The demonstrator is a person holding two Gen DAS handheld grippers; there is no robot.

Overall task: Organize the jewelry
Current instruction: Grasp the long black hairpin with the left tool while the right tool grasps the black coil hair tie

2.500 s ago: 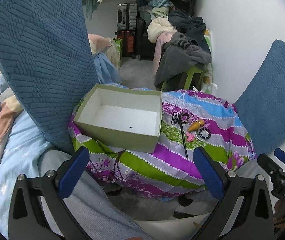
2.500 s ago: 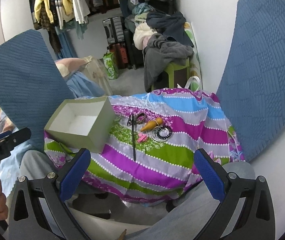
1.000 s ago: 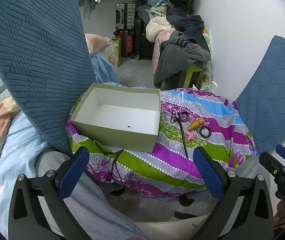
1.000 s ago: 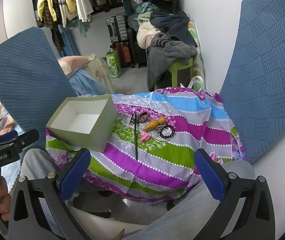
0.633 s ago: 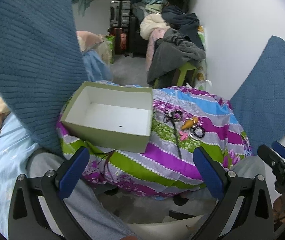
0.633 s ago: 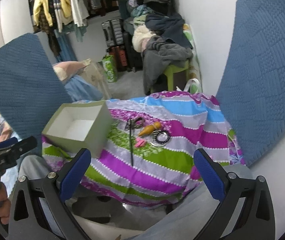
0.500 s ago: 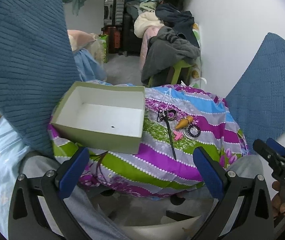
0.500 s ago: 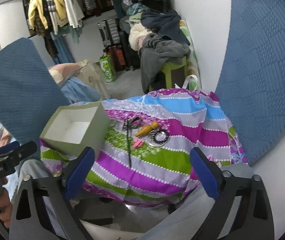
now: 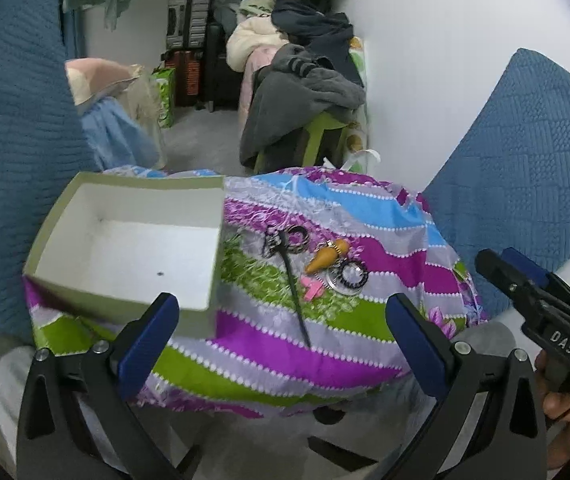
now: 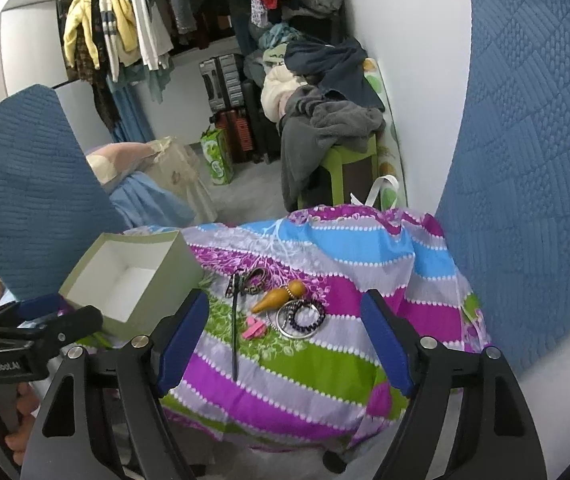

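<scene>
Both tongs hang over the near edge of a striped floral cloth (image 9: pixel 285 356) draped on a small table. From the left wrist, the left gripper (image 9: pixel 285 336) stands wide open with nothing between its blue pads (image 9: pixel 147 334). The right gripper (image 10: pixel 285 336) is also open and empty, though narrower, its jaws having just been closing. Just beyond the left gripper's left pad sits an open green box (image 9: pixel 125 240) with a white inside, bare but for a tiny dark speck. Ahead of the right gripper, roughly between its fingers, lies the jewelry: a long black hair stick (image 10: pixel 236 328), a small pink clip (image 10: pixel 255 330) beside it, a silver bangle with a dark beaded bracelet (image 10: pixel 301 318) to the right, an orange wooden drop-shaped piece (image 10: pixel 279 298) touching those rings, and a patterned dark ring (image 10: pixel 255 278) farthest off, at the stick's head. Each view catches the other tool: the left wrist shows the right gripper at its right edge, a hand (image 9: pixel 565 404) below it; the right wrist shows the left gripper (image 10: pixel 45 320) low on its left. Only the right wrist shows the hanging clothes (image 10: pixel 113 28) at the far wall. Beyond the table in both views stands a green stool heaped with grey garments (image 10: pixel 325 128).
</scene>
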